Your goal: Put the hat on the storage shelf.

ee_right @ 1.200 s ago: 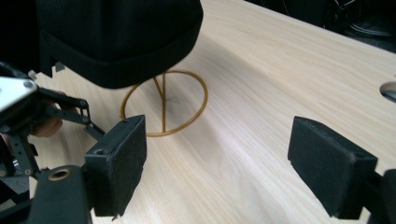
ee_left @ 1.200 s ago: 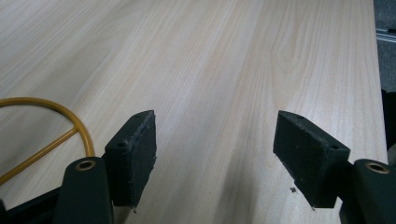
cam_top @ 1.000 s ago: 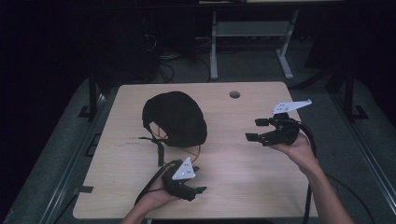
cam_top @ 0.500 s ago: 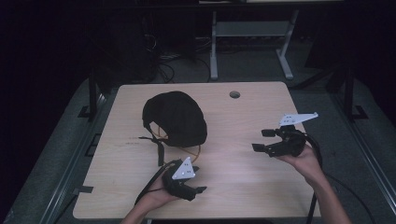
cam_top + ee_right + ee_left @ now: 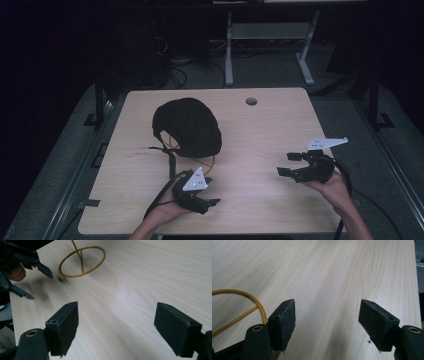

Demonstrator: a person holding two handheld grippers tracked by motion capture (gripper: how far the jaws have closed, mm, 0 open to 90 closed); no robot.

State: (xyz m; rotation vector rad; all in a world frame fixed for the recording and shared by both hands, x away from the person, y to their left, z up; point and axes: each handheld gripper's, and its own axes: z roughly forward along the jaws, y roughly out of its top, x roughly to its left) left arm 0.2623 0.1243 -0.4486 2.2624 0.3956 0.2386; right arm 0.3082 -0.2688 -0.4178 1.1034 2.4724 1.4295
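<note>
Meanwhile, on a pale wooden table (image 5: 260, 135), a person works with a pair of hand-held tongs, neither of them holding anything. Farthest left in the high view, a black cap-like bundle (image 5: 187, 126) lies up and slightly left of the left gripper (image 5: 212, 201), with black straps (image 5: 170, 159) trailing from it toward that hand. A thin yellow wire ring (image 5: 210, 164) pokes out from under the near edge of the bundle and sits just beside the left gripper, on its far side; in the left gripper view the same ring (image 5: 242, 293) curves in at the left, close to the left jaw but apart from it. That gripper's jaws stand spread wide over bare wood. Further right, the right gripper (image 5: 289, 164) hovers near the table's right edge, its jaws likewise spread and pointing leftward across the table toward the ring (image 5: 82, 261), which lies well apart from it. Judging by this layout, the left hand is much the nearer to the bundle and its ring; the bundle's long axis runs roughly from far left to near right. A round cable hole (image 5: 251, 101) marks the table's far side. No brand, label or legible writing can be made out on anything.
</note>
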